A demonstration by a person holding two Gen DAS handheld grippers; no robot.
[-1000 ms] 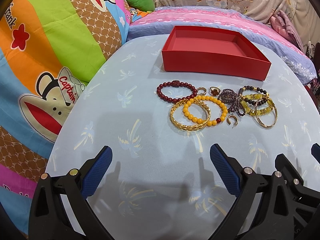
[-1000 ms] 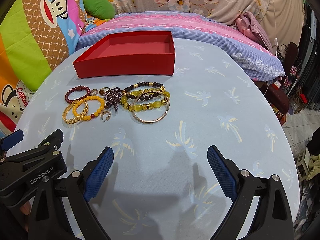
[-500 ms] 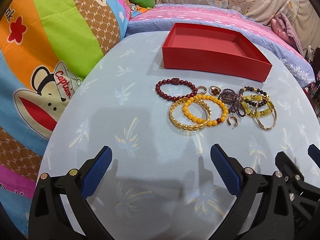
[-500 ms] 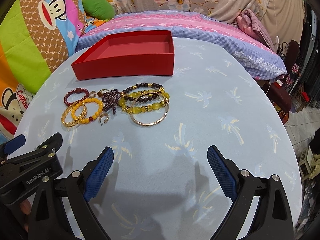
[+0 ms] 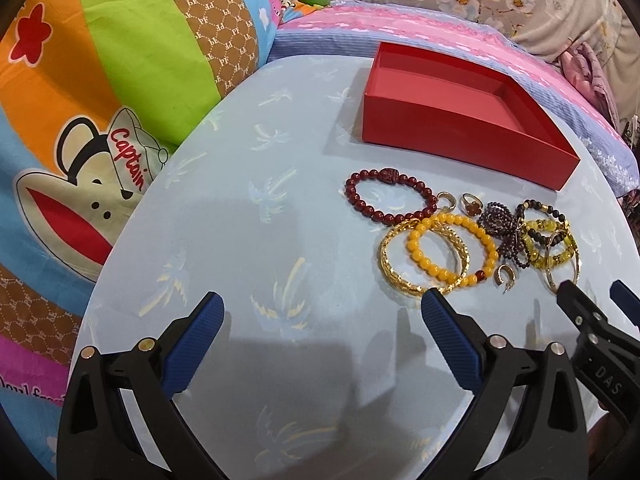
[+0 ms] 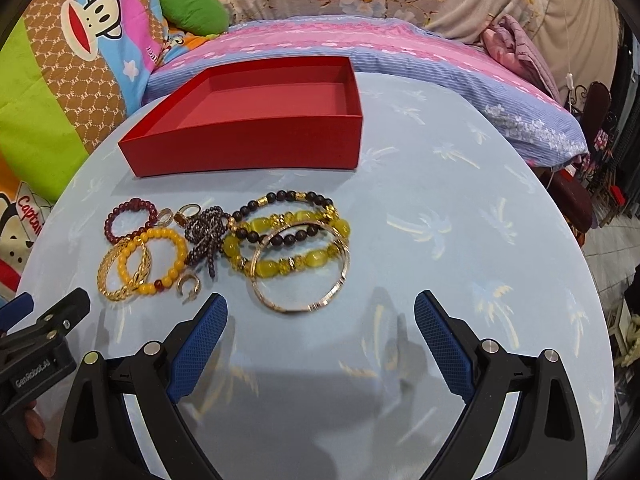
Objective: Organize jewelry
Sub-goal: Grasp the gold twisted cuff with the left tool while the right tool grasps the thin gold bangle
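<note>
At frame centre in the right wrist view, a jewelry cluster (image 6: 224,248) lies on the pale blue bench (image 6: 460,240): beaded bracelets, gold bangles, small rings, touching and overlapping. Just above it sits an open red box (image 6: 248,148). Lower frame, right gripper (image 6: 320,334) fingers spread wide, holding nothing. Left gripper (image 5: 320,334) likewise wide, beside the cluster's lower-left edge.

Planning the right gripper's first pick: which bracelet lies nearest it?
The thin plain gold bangle, the only unbeaded smooth ring, lies closest to the open right gripper, overlapping the yellow-green beaded bracelet.
</note>
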